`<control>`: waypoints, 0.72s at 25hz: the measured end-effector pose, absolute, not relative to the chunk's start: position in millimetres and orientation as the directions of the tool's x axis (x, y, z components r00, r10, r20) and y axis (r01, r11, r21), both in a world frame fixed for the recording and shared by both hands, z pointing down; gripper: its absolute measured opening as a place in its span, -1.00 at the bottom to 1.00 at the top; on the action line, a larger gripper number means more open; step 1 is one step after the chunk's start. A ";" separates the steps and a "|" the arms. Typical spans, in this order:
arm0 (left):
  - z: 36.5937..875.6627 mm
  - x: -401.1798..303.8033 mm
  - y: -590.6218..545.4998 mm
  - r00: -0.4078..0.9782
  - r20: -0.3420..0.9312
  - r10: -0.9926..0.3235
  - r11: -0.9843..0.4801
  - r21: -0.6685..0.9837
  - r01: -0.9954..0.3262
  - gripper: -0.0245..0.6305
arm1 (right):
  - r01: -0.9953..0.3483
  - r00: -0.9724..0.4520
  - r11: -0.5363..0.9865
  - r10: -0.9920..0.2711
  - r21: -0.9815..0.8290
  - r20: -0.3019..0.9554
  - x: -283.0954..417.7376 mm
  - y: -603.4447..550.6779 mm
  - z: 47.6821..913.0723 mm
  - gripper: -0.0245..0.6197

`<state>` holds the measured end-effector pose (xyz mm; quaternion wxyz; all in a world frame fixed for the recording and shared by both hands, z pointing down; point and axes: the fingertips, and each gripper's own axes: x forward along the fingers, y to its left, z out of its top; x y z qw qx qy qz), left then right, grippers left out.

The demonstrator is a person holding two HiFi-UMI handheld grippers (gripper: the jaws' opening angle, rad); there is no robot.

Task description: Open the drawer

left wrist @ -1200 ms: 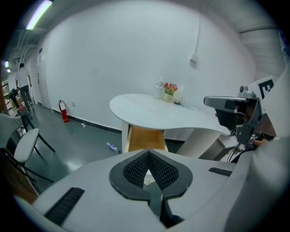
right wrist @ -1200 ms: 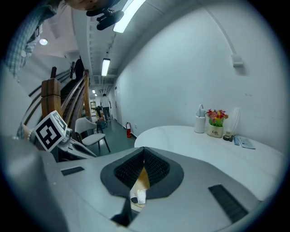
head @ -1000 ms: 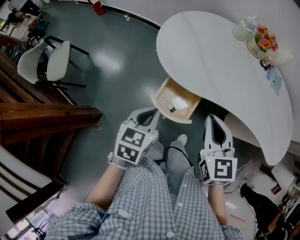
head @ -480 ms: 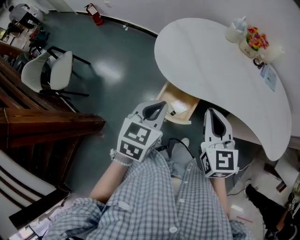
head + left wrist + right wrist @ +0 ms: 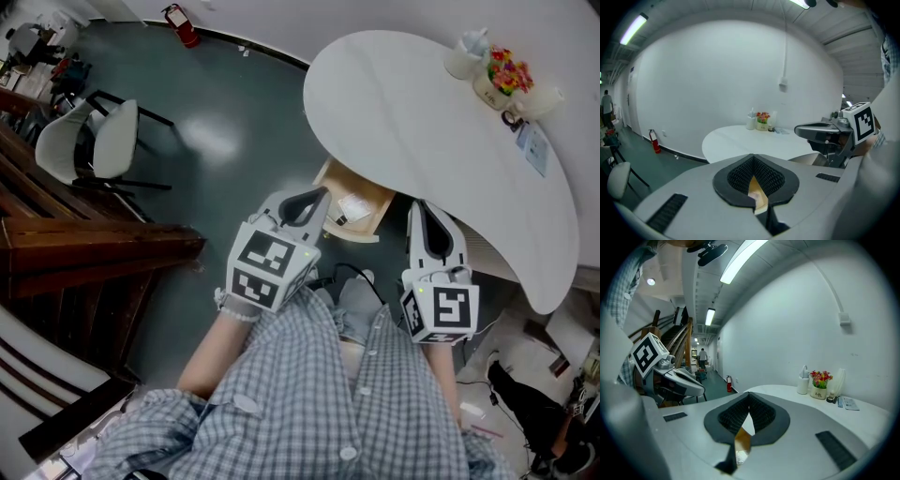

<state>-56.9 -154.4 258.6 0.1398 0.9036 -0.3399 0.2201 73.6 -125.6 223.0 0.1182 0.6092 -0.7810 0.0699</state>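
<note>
Since the light wooden drawer already stands pulled out beneath the white round table at frame centre, with left gripper and right gripper both closed, empty, just below it, a careless forward swing could knock it shut.

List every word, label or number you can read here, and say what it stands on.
"Life", faint: small white pot of red and yellow flowers.
Too small to read: pale printed leaflet on the round white table; red fire extinguisher.
Black-and-white marker cubes: patterns only, no words.
</note>
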 end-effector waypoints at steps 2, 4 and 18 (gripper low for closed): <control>258.9 -57.1 -155.4 0.680 0.487 -0.548 -0.730 0.118 -0.673 -0.91 | -0.968 -0.228 0.247 -0.935 0.036 0.270 72.6 -126.8 222.8 -0.90; 258.6 -56.2 -157.0 0.685 0.483 -0.546 -0.729 0.129 -0.672 -0.91 | -0.967 -0.232 0.252 -0.935 0.040 0.267 71.5 -128.3 222.3 -0.90; 256.4 -51.6 -154.3 0.711 0.462 -0.530 -0.740 0.157 -0.654 -0.91 | -0.971 -0.217 0.237 -0.935 0.038 0.281 74.9 -122.5 224.4 -0.90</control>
